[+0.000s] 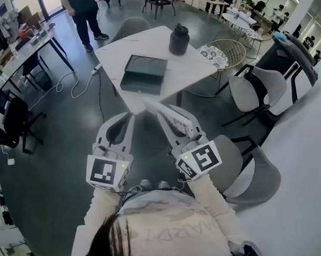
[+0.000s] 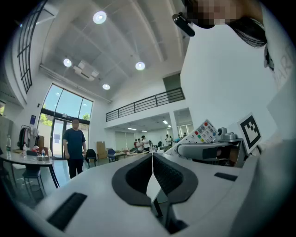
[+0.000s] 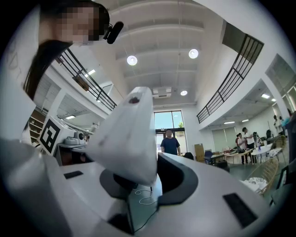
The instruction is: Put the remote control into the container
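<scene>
The white remote control point(image 1: 176, 119) is clamped between the jaws of my right gripper point(image 1: 174, 122), held in the air above the floor, short of the white table point(image 1: 189, 68). Its plain back fills the right gripper view point(image 3: 127, 139), and its coloured buttons show in the left gripper view point(image 2: 203, 132). The container point(image 1: 144, 73), a dark shallow open box, lies on the table near its front corner. My left gripper point(image 1: 126, 117) hangs beside the right one, shut with nothing in it; its jaws meet point(image 2: 152, 159).
A black jug point(image 1: 179, 39) stands on the table behind the container. Grey chairs point(image 1: 256, 89) and a wicker chair point(image 1: 226, 53) stand to the right. A person point(image 1: 83, 9) stands at the far left, with a cable point(image 1: 72, 87) on the floor.
</scene>
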{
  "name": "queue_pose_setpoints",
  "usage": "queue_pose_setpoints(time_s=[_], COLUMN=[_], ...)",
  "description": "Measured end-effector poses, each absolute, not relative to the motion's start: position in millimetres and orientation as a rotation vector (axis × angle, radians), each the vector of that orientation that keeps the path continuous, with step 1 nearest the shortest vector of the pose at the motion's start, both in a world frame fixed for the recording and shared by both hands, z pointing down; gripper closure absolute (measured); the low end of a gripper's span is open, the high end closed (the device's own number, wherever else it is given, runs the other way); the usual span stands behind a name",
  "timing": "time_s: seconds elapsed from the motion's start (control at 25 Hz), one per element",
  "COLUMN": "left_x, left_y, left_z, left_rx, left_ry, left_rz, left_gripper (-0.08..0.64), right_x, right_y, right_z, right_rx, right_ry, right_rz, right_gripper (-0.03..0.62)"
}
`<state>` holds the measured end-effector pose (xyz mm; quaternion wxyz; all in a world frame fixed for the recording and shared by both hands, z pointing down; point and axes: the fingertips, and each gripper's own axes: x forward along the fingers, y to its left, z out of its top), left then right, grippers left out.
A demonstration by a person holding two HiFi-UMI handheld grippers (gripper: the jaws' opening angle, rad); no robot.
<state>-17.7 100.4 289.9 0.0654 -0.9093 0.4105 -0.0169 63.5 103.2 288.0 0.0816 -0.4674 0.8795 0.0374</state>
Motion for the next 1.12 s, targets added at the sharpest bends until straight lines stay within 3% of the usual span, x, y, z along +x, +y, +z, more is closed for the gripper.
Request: queue_pose_setpoints(time_s=[1.12], left_x=[-30.7], left_y=[91.3], left_z=[294.7], left_rx=[-2.756], left_ry=[1.244], left_rz=[-0.052], left_gripper=[0.546], right_x=[52.3], right_y=[88.5], right_z=[298.8], right_rx=[-1.378], right_ry=[2.609], right_rz=[0.006], right_gripper=[0.487])
